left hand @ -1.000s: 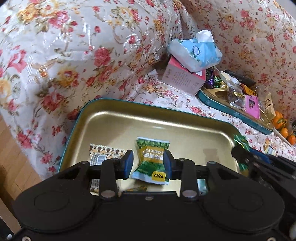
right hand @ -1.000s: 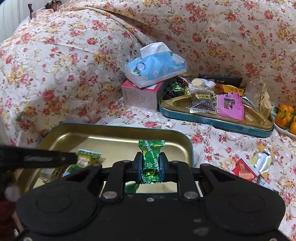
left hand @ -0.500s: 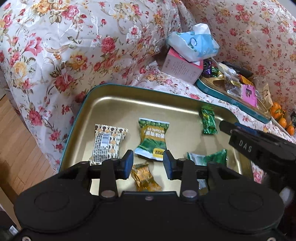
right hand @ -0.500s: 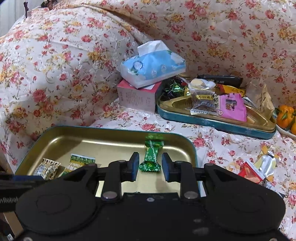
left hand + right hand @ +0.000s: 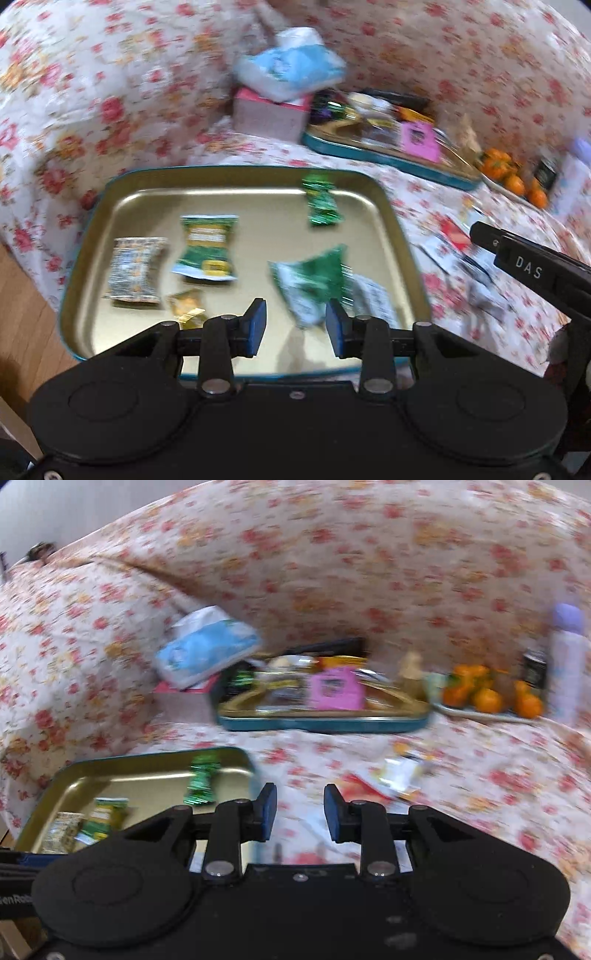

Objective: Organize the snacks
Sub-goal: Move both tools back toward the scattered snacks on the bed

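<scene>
A gold tray with a teal rim (image 5: 110, 184) lies on the floral cover and holds several snack packets. Among them are a green candy (image 5: 320, 201), a green garlic packet (image 5: 207, 247), a brown patterned packet (image 5: 135, 269) and a green-white packet (image 5: 310, 280). My left gripper (image 5: 295, 325) is open and empty above the tray's near edge. My right gripper (image 5: 300, 814) is open and empty, over the cover to the right of the tray (image 5: 155, 755). Loose snack packets (image 5: 388, 779) lie on the cover ahead of it. The candy (image 5: 201, 781) lies in the tray.
A second teal tray (image 5: 321, 723) full of snacks sits further back, next to a tissue pack (image 5: 207, 646) on a pink box. A plate of oranges (image 5: 484, 696) and a white bottle (image 5: 567, 664) stand at the right. Wooden floor (image 5: 22, 332) shows at the left.
My right gripper opened and dropped the green candy in the tray, then swung right over the loose packets. My left gripper pulled back and turned right; both views are blurred by motion.
</scene>
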